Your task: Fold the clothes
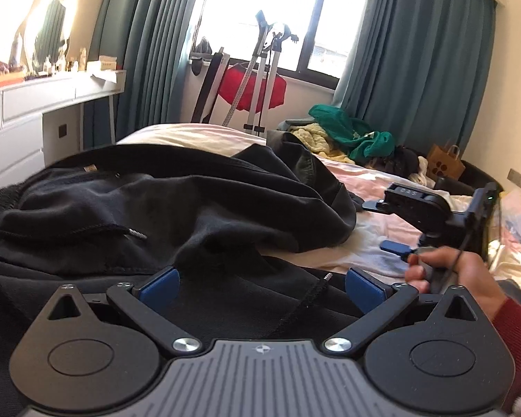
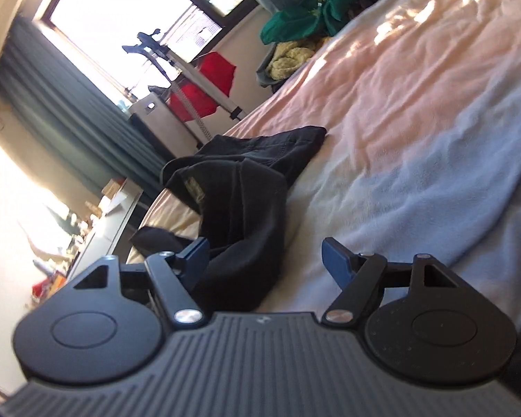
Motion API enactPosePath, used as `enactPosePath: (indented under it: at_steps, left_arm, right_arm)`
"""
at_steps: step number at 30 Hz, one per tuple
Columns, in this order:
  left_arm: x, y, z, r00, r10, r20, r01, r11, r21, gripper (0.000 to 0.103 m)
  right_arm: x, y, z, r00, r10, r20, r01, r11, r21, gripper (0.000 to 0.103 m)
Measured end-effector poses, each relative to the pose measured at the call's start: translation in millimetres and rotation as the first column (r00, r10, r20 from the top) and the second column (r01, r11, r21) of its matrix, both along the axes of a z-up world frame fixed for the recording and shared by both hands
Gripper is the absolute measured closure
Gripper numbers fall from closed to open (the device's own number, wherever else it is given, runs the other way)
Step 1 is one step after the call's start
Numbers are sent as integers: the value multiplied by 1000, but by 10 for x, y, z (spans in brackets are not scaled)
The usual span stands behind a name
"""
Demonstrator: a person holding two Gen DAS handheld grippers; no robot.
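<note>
My left claw (image 1: 260,285) hangs spread over the black hoodie (image 1: 163,205), clamping nothing. My right claw (image 2: 265,260) is spread too, the hoodie's edge (image 2: 239,222) against its left finger. Bare bedsheet (image 2: 416,132) stretches right of it, and a paper bag (image 1: 446,164) sits far ahead.

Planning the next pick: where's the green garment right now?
Left wrist view: the green garment lies at the bed's far right end, atop a yellow knit, below the curtain.
</note>
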State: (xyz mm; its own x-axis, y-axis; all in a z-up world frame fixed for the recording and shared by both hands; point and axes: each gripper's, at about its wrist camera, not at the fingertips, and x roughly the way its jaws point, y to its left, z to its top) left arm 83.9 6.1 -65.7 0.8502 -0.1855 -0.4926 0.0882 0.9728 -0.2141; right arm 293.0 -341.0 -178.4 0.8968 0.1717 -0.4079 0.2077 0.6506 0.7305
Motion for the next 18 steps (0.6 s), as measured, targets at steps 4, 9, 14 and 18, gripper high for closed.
enactPosePath:
  at_steps: [4, 9, 14, 18]
  left_arm:
    - [236, 102, -216, 998, 21, -67, -28, 995, -100, 0]
    - [420, 178, -347, 995, 73, -66, -81, 989, -126, 0]
    - [504, 141, -432, 995, 78, -58, -84, 991, -108, 0]
    - [554, 131, -453, 994, 90, -65, -97, 990, -107, 0]
  right_arm:
    - [526, -195, -306, 989, -137, -45, 143, 978, 152, 51]
    - [1030, -327, -415, 975, -222, -10, 219, 955, 198, 56]
    - [1330, -360, -404, 972, -236, -15, 236, 964, 124, 90]
    - [1230, -402, -222, 970, -238, 46, 236, 971, 29, 95]
